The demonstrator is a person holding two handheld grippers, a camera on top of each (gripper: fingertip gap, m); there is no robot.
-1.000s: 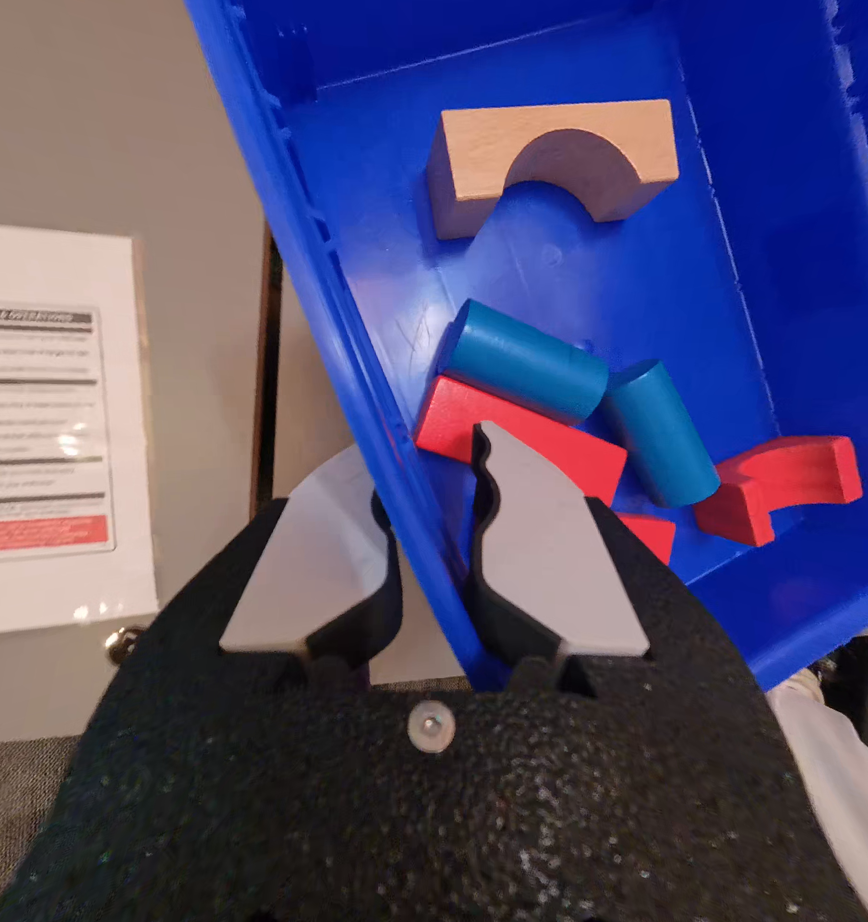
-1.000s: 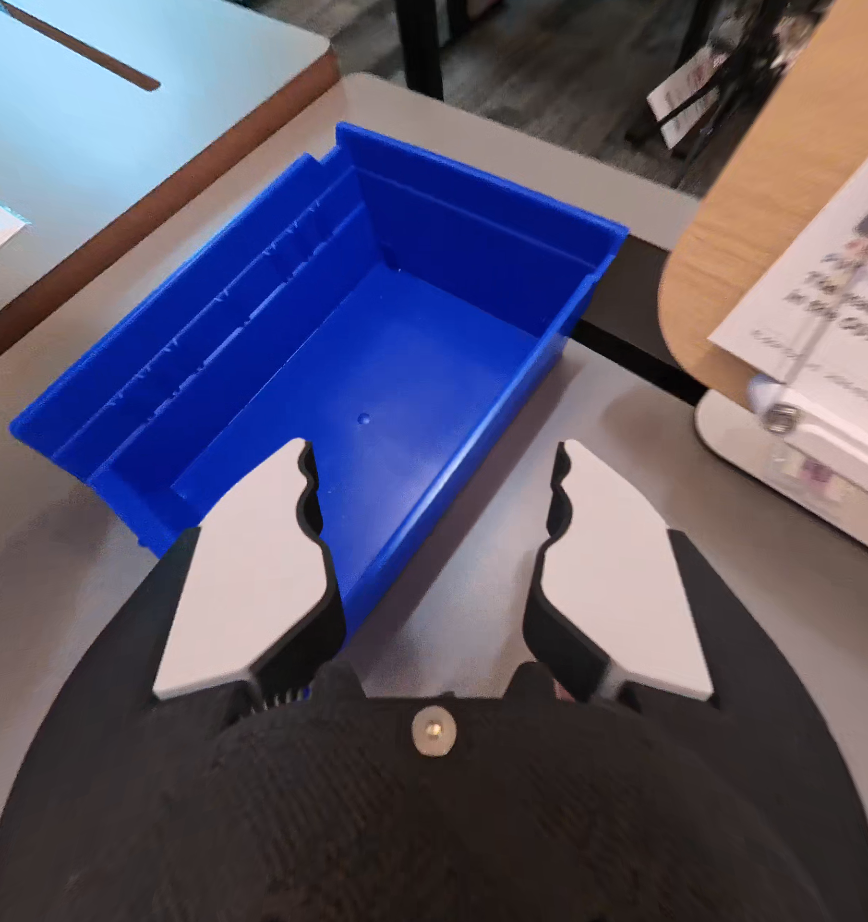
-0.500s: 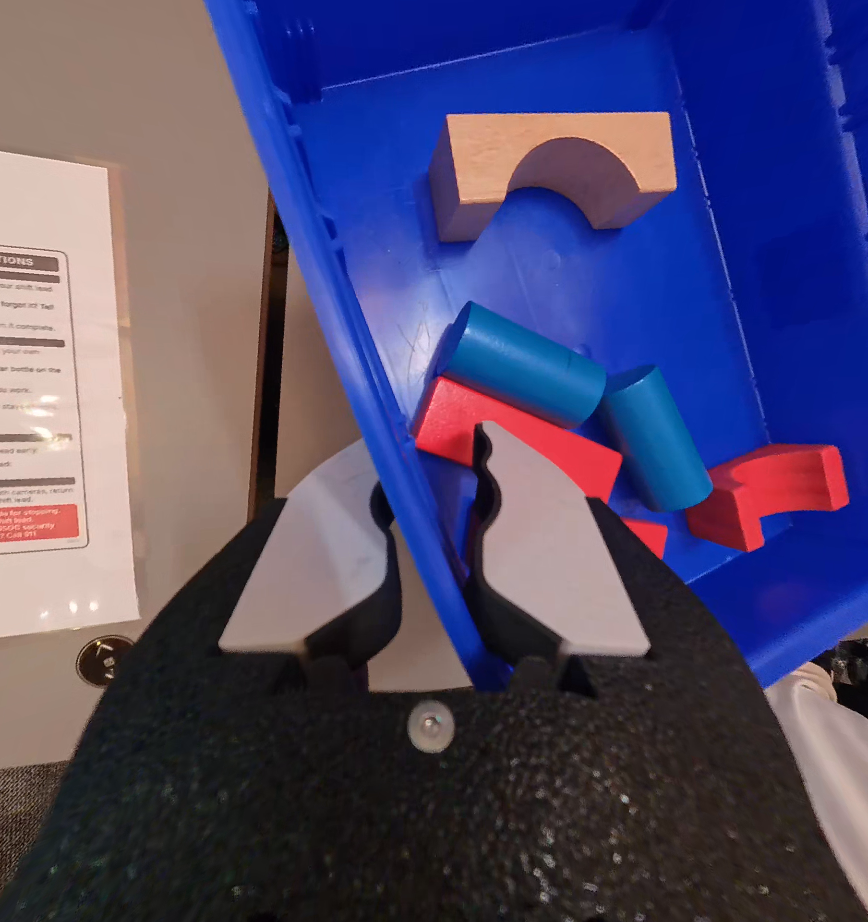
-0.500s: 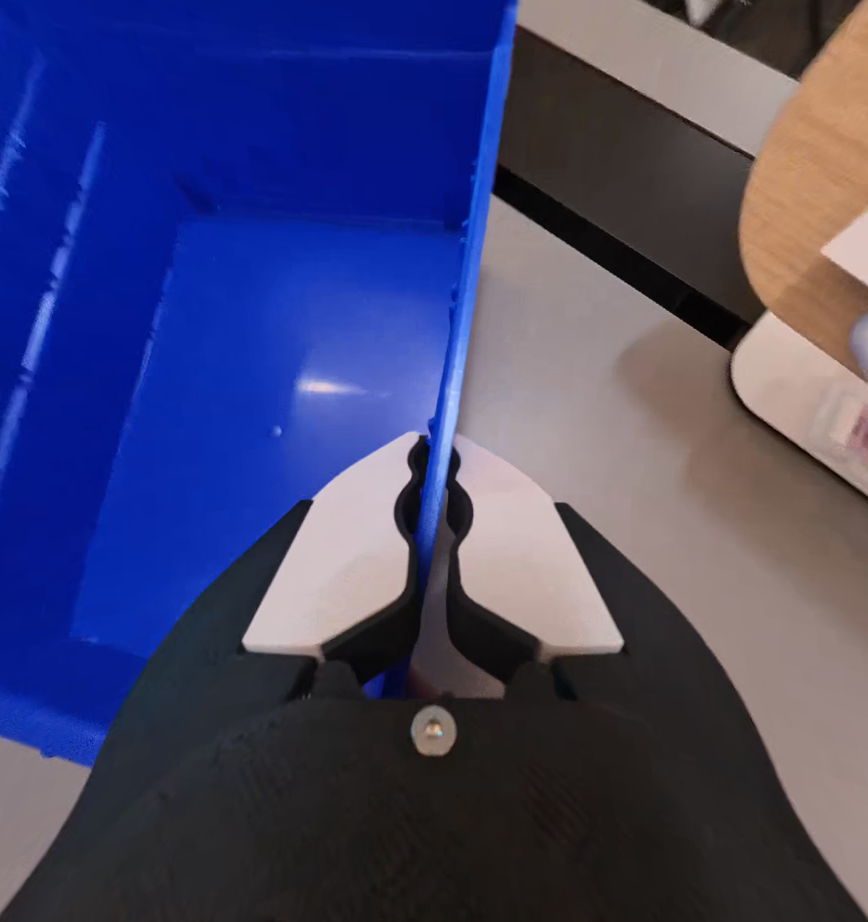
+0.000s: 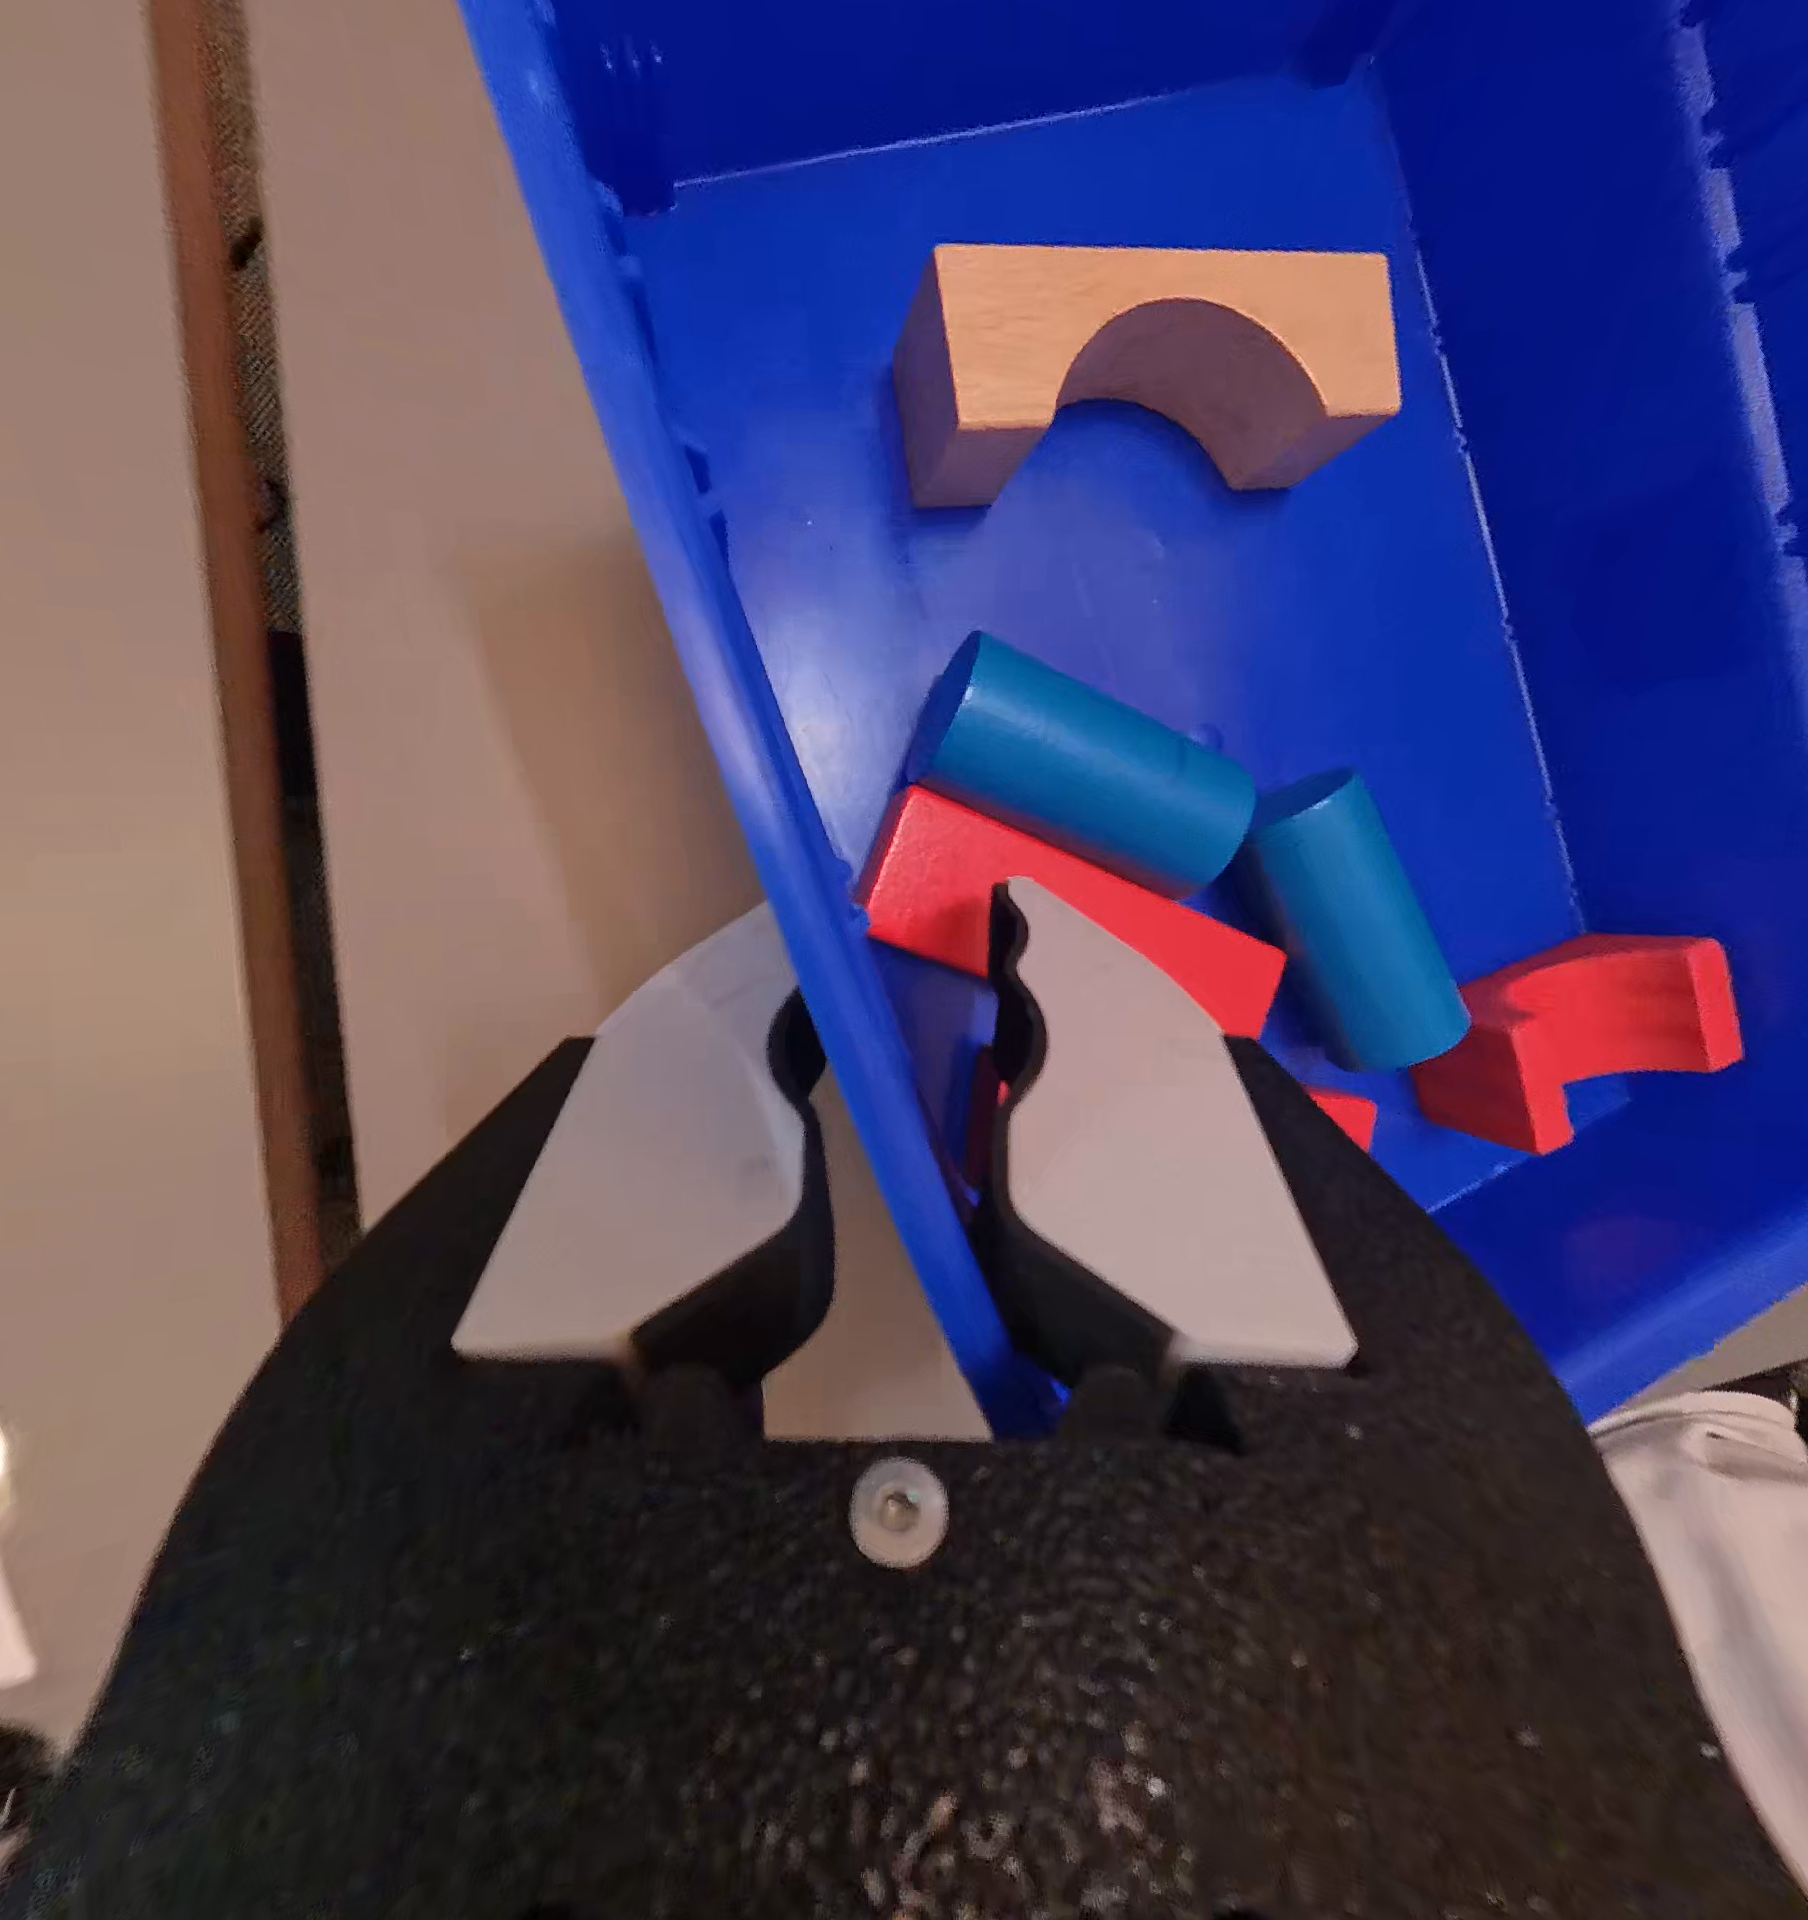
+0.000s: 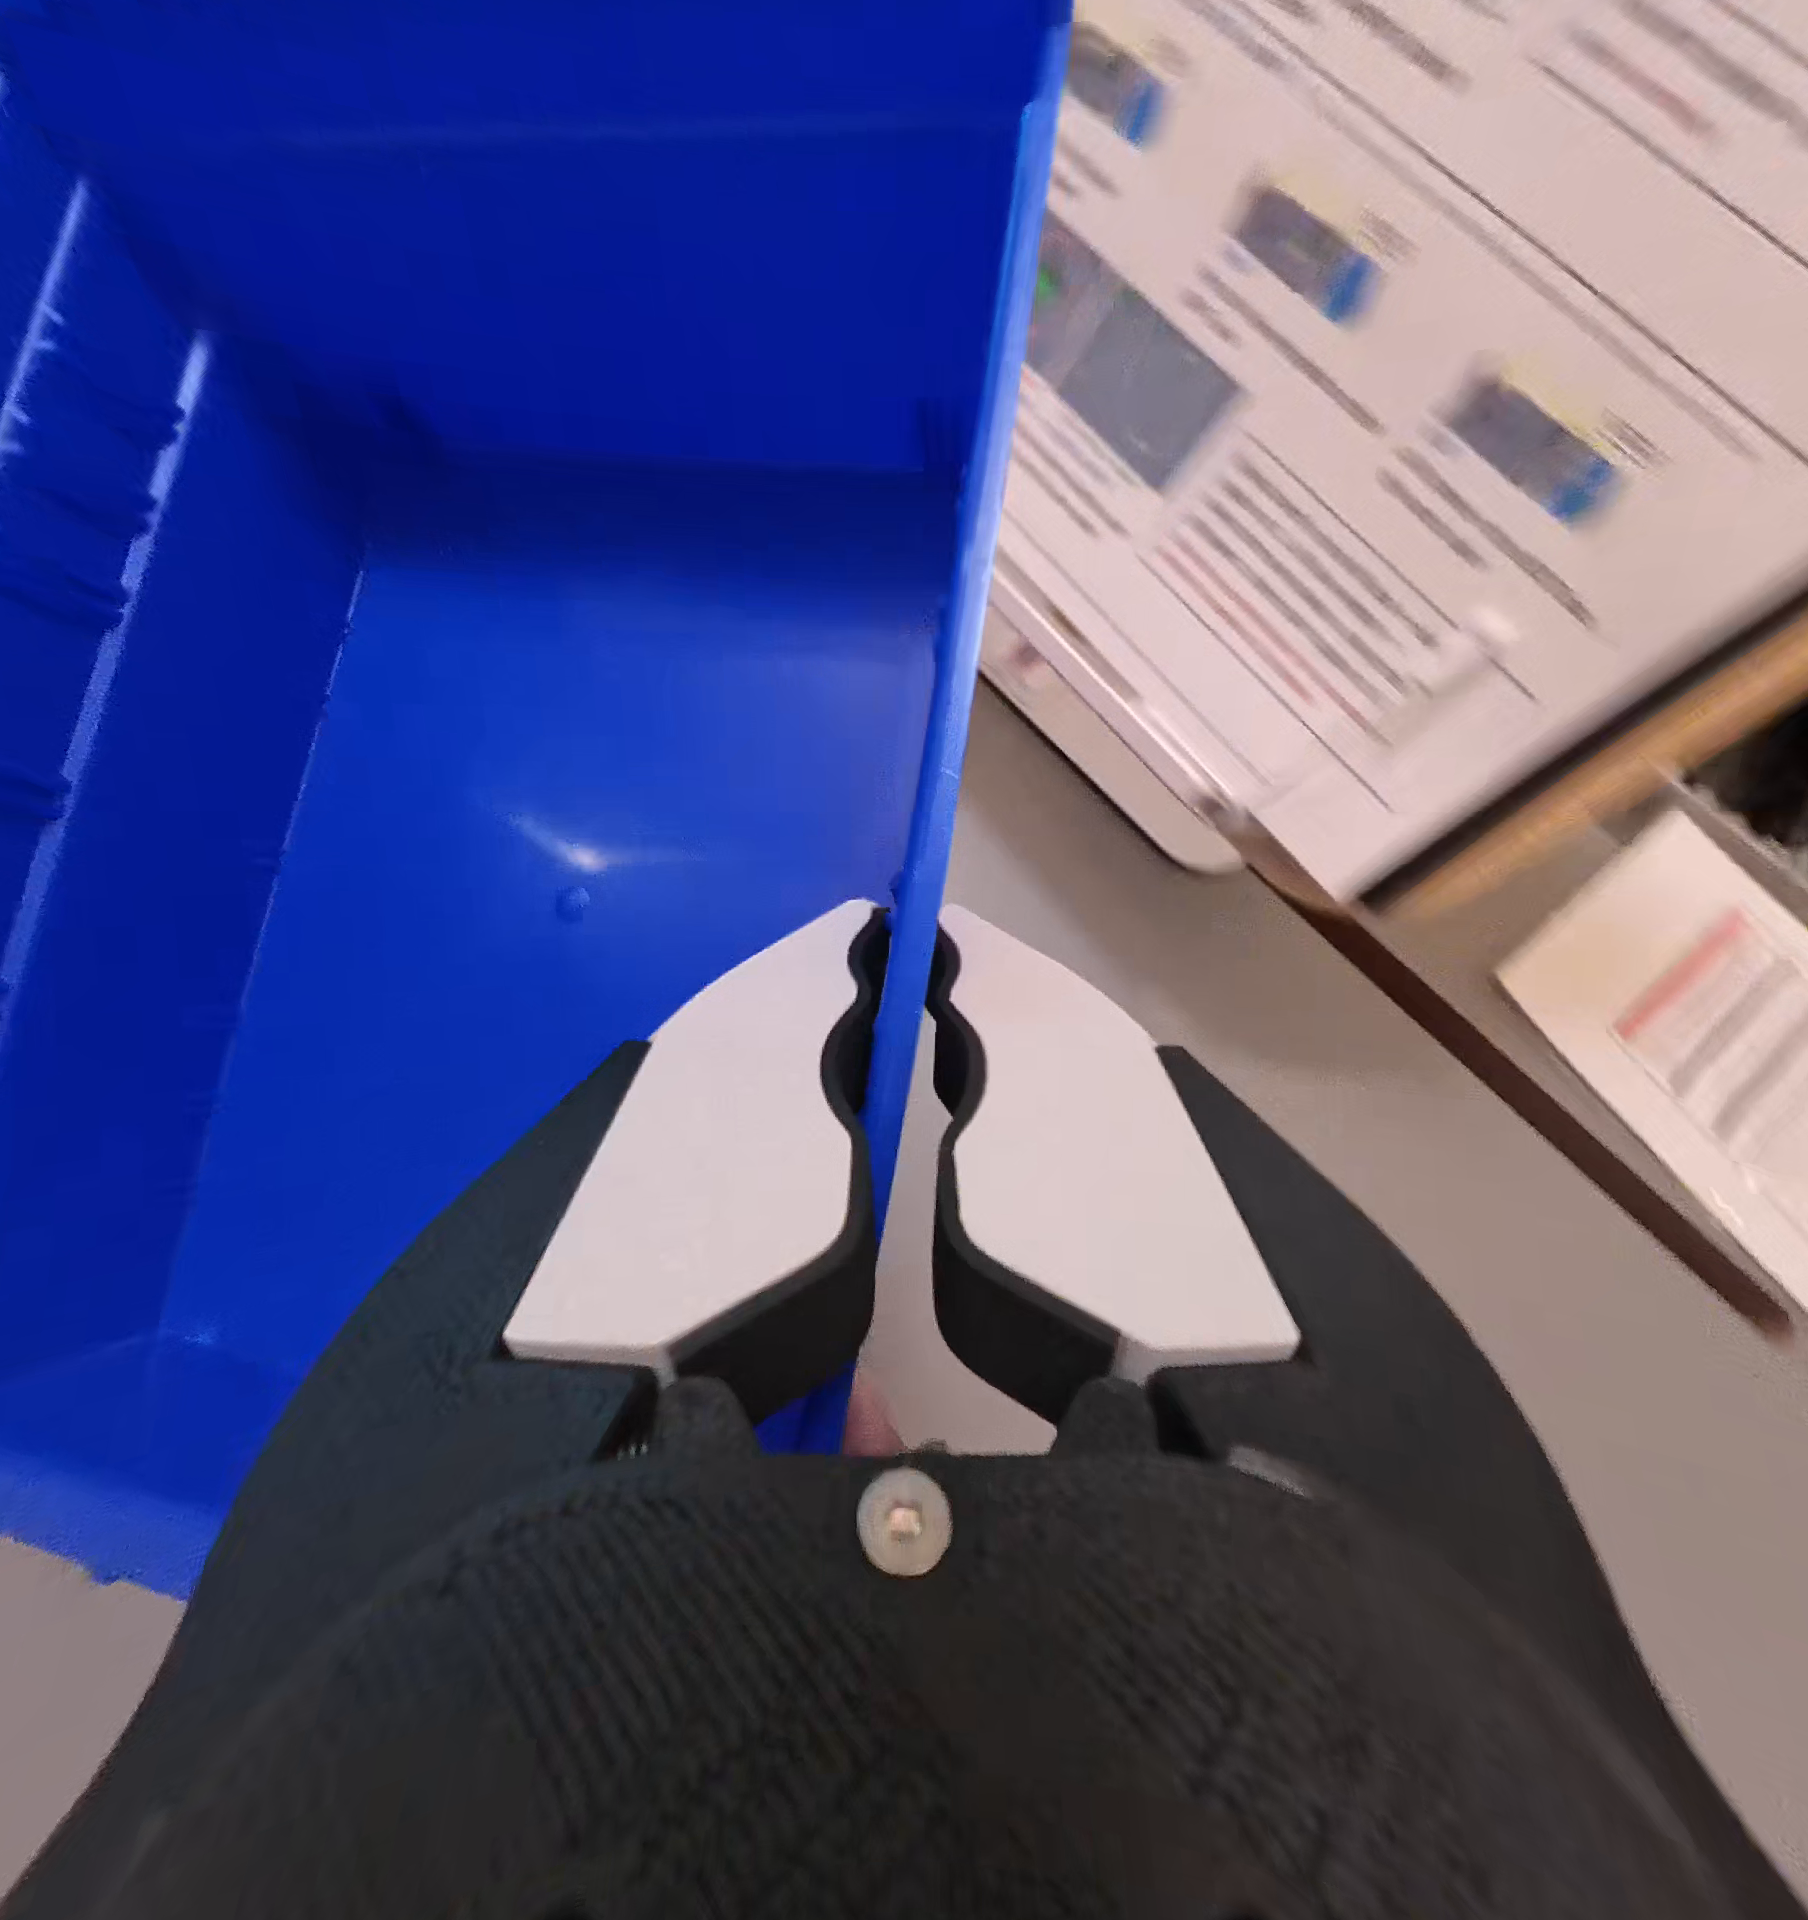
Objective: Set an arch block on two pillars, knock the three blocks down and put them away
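In the left wrist view a blue bin (image 5: pixel 1118 582) holds a plain wooden arch block (image 5: pixel 993 343), two teal cylinders (image 5: pixel 1087 790) (image 5: pixel 1347 925), a red flat block (image 5: pixel 931 873) and a red arch (image 5: pixel 1586 1029). Another red piece (image 5: pixel 1341 1117) is partly hidden behind my finger. My left gripper (image 5: pixel 889 904) is shut on this bin's left wall, one finger outside and one inside. In the right wrist view my right gripper (image 6: pixel 905 914) is shut on the right wall of an empty blue bin (image 6: pixel 567 727).
The left wrist view shows a beige table top (image 5: pixel 464 623) with a brown edge strip (image 5: pixel 235 623), and white cloth (image 5: pixel 1762 1558) at the lower right. The right wrist view shows a grey table (image 6: pixel 1295 1091), blurred printed sheets (image 6: pixel 1399 364) and a smaller printed card (image 6: pixel 1710 1039). There is about 60 centimeters between the tips of the two grippers.
My right gripper went from open beside the empty bin to shut on its wall, and the background then swung. In the left view the printed sheet slid out leftward; the blocks kept their places.
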